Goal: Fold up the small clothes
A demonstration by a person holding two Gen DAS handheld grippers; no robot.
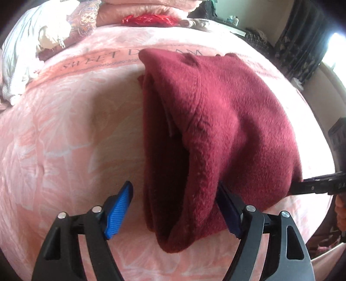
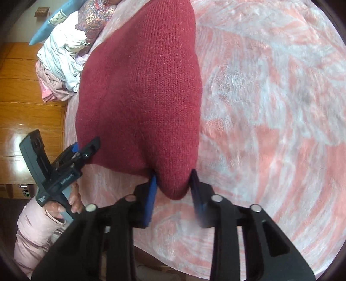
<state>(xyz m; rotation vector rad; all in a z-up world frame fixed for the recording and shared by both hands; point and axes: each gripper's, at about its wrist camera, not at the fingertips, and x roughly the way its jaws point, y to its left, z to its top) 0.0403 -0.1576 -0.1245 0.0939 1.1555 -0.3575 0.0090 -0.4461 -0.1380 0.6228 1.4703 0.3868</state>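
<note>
Dark red garment (image 1: 216, 129) lay on pink blanket (image 1: 64, 140), near edge lifted. Left gripper (image 1: 175, 211) jaws stood wide, garment hem between pads, left pad apart from cloth. Right gripper (image 2: 174, 190) clenched on garment corner at 6 o'clock.

One maroon knit garment (image 1: 216, 129) lies on one pink floral blanket (image 1: 64, 140); two handheld grippers, left (image 1: 175, 210) and right (image 2: 173, 194), flank it; one heap of pale laundry (image 2: 62, 54), perhaps several pieces, sits beside one patterned cushion (image 2: 93, 19).
</note>
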